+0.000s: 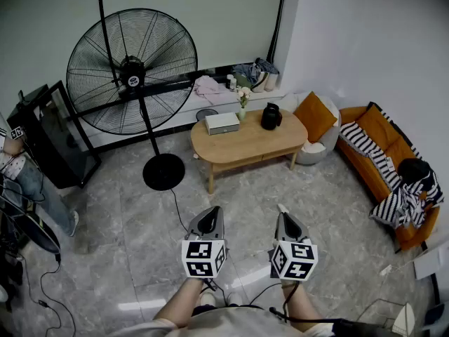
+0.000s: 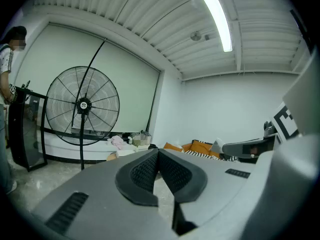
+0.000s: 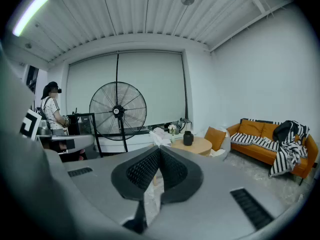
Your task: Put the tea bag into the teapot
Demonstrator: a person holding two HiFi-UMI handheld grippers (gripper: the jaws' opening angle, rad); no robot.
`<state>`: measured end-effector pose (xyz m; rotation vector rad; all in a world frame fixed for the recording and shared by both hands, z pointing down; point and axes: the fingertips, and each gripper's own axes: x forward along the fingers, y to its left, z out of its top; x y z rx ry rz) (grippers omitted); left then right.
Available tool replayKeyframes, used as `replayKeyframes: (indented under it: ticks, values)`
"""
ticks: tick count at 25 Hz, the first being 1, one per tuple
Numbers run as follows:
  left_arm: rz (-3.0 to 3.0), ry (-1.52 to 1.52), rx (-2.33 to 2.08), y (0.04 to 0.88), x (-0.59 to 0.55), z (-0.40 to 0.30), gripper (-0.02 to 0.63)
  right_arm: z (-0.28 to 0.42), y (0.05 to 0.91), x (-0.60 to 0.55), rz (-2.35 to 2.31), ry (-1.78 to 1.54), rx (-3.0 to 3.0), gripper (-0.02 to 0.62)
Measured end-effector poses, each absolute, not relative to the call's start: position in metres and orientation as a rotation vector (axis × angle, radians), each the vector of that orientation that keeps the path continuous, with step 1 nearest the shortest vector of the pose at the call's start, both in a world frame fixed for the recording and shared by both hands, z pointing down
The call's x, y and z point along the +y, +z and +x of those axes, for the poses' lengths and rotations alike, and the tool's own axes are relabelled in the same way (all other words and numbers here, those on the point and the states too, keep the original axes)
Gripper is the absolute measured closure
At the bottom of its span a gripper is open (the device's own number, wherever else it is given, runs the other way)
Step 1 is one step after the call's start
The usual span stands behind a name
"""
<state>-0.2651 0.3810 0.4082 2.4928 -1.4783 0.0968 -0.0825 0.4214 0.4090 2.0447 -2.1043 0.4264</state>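
The black teapot [image 1: 271, 116] stands on the right part of an oval wooden coffee table [image 1: 252, 144], far ahead of me; it is small in the right gripper view [image 3: 188, 138]. I cannot make out a tea bag. My left gripper [image 1: 212, 212] and right gripper [image 1: 282, 210] hang side by side over the floor, well short of the table. The left gripper's [image 2: 158, 152] pads meet with nothing between them. The right gripper [image 3: 159, 149] is shut too. A small pale spot shows at its tip in the head view; I cannot tell what it is.
A white box [image 1: 222, 123] and a small flower vase [image 1: 243, 102] share the table. A big standing fan [image 1: 132, 72] with a round base [image 1: 163, 171] stands left of it. An orange sofa [image 1: 382, 153] lines the right wall. A person [image 1: 21, 181] stands far left. Cables trail on the floor [image 1: 49, 279].
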Motion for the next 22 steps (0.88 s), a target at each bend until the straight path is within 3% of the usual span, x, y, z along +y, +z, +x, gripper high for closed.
replayKeyframes:
  ticks: [10, 22]
  values:
    - [2.493, 0.113, -1.48, 0.413, 0.377, -0.254, 0.601, -0.078, 0.413, 0.416, 2.025, 0.452, -2.143, 0.561]
    - [2.515, 0.115, -1.465, 0.41, 0.361, -0.199, 0.601, -0.021, 0.418, 0.401, 2.027, 0.489, -2.136, 0.561]
